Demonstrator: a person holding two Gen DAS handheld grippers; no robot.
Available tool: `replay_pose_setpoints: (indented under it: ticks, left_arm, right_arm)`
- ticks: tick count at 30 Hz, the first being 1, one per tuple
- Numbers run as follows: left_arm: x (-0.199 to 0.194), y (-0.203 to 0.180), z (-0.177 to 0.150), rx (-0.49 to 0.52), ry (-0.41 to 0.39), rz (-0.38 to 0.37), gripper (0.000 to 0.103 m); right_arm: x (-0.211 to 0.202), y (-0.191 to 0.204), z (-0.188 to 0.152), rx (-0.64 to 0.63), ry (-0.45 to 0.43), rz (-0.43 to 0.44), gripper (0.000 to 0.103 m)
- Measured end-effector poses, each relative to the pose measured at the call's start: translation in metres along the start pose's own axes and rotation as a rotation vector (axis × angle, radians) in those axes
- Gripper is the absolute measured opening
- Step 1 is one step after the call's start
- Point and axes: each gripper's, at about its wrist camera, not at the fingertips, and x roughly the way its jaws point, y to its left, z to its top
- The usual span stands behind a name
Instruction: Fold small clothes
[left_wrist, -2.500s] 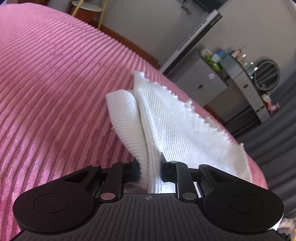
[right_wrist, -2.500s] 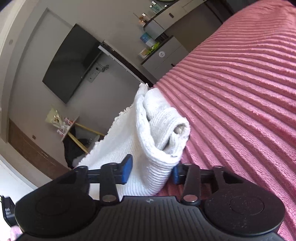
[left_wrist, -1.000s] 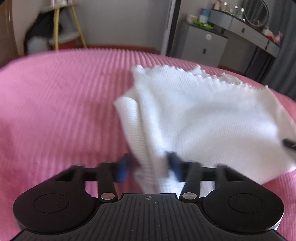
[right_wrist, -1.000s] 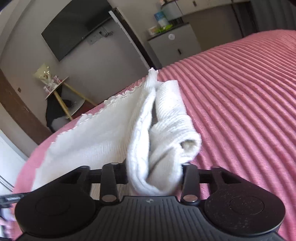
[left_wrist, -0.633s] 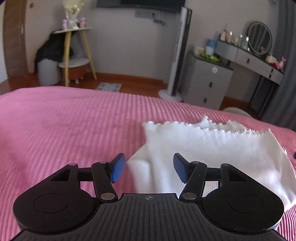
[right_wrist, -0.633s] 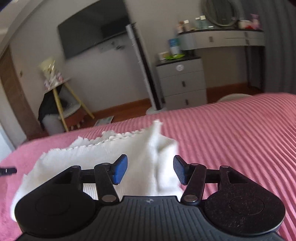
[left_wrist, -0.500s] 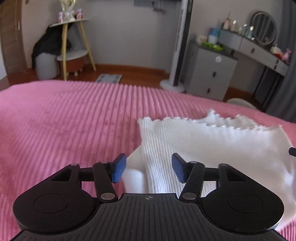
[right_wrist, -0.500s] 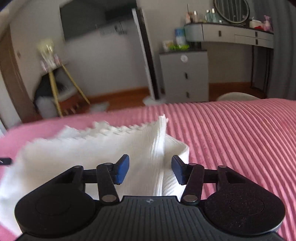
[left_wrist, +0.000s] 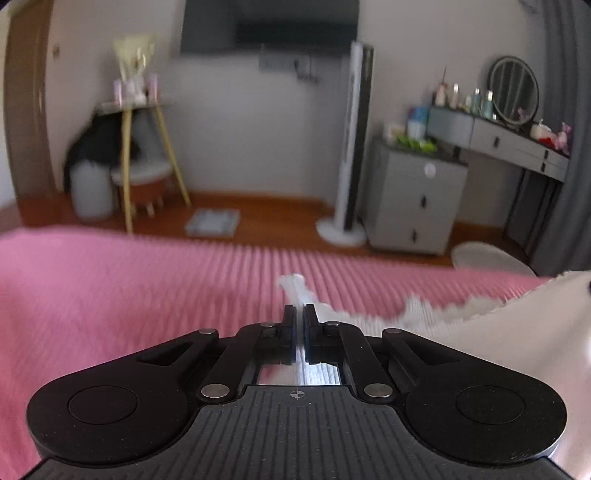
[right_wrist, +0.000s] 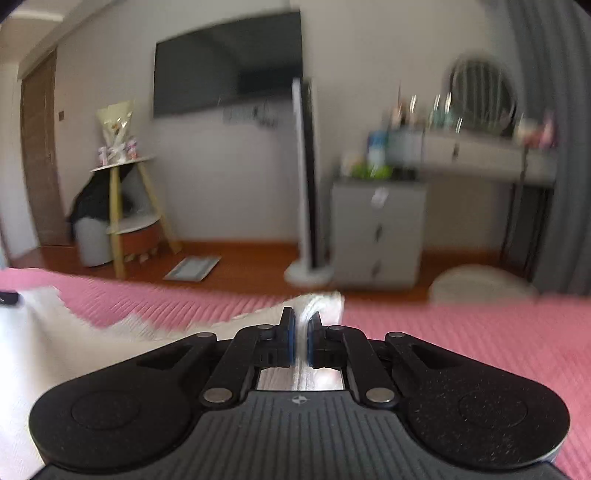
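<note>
Both grippers just re-gripped. Half a second back the jaws stood wide over the white top; now the left gripper (left_wrist: 299, 314) is clamped on a thin corner of the top (left_wrist: 509, 332), and the right gripper (right_wrist: 300, 320) pinches the other corner (right_wrist: 325, 301). Top hangs between them, just above the pink bedspread (left_wrist: 129, 288), scalloped edge sagging. Both views blurred and tipped up toward the room. Likely lifting for the next fold.

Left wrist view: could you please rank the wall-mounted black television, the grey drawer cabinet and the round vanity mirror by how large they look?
1. Wall-mounted black television, though its top is cropped.
2. Grey drawer cabinet, close to it.
3. Round vanity mirror, clearly smallest.
</note>
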Motion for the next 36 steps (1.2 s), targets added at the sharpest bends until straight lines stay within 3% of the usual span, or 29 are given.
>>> replay_pose_setpoints:
  ticks: [3,5,7,8,10,12,14,16,18,19,20,23,24,26,29,33,36]
  left_arm:
    - [0.000,-0.006,0.010,0.008,-0.063,0.066,0.006]
    - [0.012,-0.010,0.009,0.004,-0.010,0.079,0.008]
    - [0.026,-0.017,-0.001,0.075,0.074,0.168,0.010]
    - [0.027,-0.019,-0.007,0.094,0.100,0.191,0.010]
    - [0.012,-0.016,-0.018,0.066,0.125,0.148,0.015]
    - [-0.013,-0.013,-0.032,0.021,0.132,0.080,0.031]
    - [-0.037,-0.013,-0.049,0.003,0.155,0.000,0.037]
    - [-0.049,-0.018,-0.068,0.033,0.209,-0.058,0.046]
    - [-0.040,-0.018,-0.084,0.070,0.285,-0.017,0.049]
    - [-0.032,-0.012,-0.086,0.044,0.316,0.004,0.056]
    - [-0.032,-0.002,-0.084,-0.037,0.338,-0.001,0.059]
    - [-0.051,0.028,-0.070,-0.323,0.413,-0.054,0.058]
    - [-0.062,0.034,-0.068,-0.347,0.403,-0.083,0.058]
    - [-0.083,0.032,-0.065,-0.269,0.390,-0.053,0.060]
    - [-0.116,0.020,-0.074,-0.156,0.388,-0.019,0.068]
    - [-0.155,0.023,-0.082,-0.163,0.377,-0.092,0.072]
    - [-0.182,0.022,-0.086,-0.148,0.340,-0.107,0.074]
  right_arm:
    - [0.009,0.010,0.002,-0.048,-0.032,-0.069,0.006]
    - [0.026,0.010,-0.003,-0.026,0.054,-0.056,0.009]
    - [0.043,0.012,-0.013,-0.030,0.199,-0.087,0.013]
    - [0.037,0.012,-0.017,-0.029,0.198,-0.114,0.013]
    - [0.007,0.006,-0.020,0.032,0.136,-0.071,0.014]
    - [-0.033,0.003,-0.029,0.084,0.100,-0.017,0.014]
    - [-0.067,0.007,-0.045,0.065,0.090,0.036,0.014]
    - [-0.086,0.014,-0.063,0.025,0.114,0.062,0.014]
    - [-0.082,0.021,-0.078,-0.022,0.195,0.045,0.014]
    - [-0.074,0.020,-0.085,-0.038,0.255,0.010,0.014]
    - [-0.071,0.018,-0.090,-0.030,0.288,-0.013,0.014]
    - [-0.093,0.018,-0.077,0.059,0.245,-0.098,0.017]
    - [-0.107,0.019,-0.072,0.086,0.211,-0.108,0.019]
    - [-0.132,0.020,-0.065,0.131,0.176,-0.094,0.023]
    - [-0.163,0.028,-0.063,0.155,0.191,-0.104,0.023]
    - [-0.212,0.044,-0.056,0.179,0.189,-0.093,0.023]
    - [-0.242,0.060,-0.050,0.186,0.175,-0.107,0.024]
